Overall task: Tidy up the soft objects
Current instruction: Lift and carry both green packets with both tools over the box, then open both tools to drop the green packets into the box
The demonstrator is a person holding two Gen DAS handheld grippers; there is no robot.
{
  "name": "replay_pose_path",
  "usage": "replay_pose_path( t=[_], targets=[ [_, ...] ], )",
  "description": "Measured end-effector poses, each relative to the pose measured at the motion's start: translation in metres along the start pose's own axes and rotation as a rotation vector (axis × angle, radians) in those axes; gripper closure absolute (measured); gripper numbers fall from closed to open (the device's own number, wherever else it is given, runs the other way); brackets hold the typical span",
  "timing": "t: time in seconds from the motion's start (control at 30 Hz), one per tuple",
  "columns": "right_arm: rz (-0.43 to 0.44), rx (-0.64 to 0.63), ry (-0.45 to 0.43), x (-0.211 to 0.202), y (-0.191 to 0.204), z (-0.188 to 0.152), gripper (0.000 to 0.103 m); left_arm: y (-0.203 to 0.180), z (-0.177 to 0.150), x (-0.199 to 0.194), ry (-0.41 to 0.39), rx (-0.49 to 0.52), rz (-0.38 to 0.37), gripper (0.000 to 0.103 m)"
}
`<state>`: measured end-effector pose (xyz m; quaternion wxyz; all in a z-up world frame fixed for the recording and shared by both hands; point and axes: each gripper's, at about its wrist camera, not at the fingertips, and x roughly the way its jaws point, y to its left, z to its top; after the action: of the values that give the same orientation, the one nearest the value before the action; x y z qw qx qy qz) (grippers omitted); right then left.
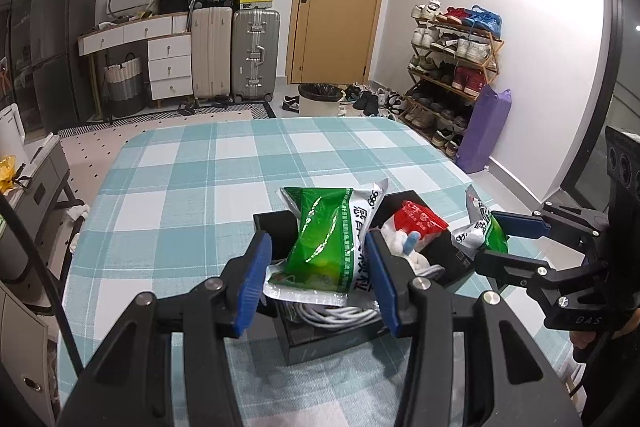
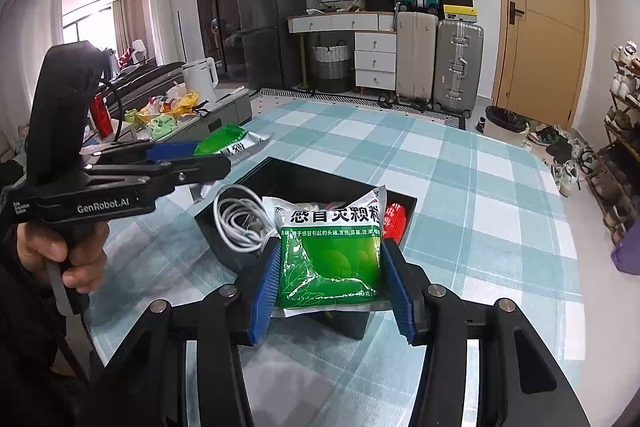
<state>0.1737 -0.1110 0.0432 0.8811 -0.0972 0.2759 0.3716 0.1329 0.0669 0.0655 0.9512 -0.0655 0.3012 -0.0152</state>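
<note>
Grippers each clamp a green-and-white plastic sachet: left gripper (image 1: 318, 281) holds one sachet (image 1: 324, 239) above the black rectangular box (image 1: 332, 341); right gripper (image 2: 336, 285) holds another sachet (image 2: 332, 255) over it.

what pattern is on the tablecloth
A teal-and-white check on the tablecloth, clearest in the left wrist view.

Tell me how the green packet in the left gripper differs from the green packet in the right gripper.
The left gripper's packet hangs over the coiled white cable end of the black box; the right gripper's packet is held at the end with the red packet. In each gripper's own view, the left one's print runs sideways along its edge, while the right one's reads upright. Both are green and white sachets, each clamped between blue fingers above the box.
</note>
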Motion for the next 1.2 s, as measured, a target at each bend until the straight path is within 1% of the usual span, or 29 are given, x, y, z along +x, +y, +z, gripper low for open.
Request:
replay_pose_path(
  t=[0.57,0.73,0.93,1.2],
  targets=[
    [0.014,0.052,0.006,0.030,-0.014,0.026,0.053,0.003,0.014,0.033,0.056,0.000,0.012,0.055],
    [0.020,0.049,0.015,0.041,-0.014,0.033,0.053,0.003,0.012,0.040,0.071,0.004,0.009,0.056],
    [0.017,0.054,0.056,0.060,-0.017,0.035,0.053,0.003,0.006,0.049,0.096,0.010,0.007,0.056],
    [0.019,0.049,0.110,0.082,-0.016,0.035,0.053,0.004,0.002,0.050,0.097,0.016,0.016,0.056]
  ],
)
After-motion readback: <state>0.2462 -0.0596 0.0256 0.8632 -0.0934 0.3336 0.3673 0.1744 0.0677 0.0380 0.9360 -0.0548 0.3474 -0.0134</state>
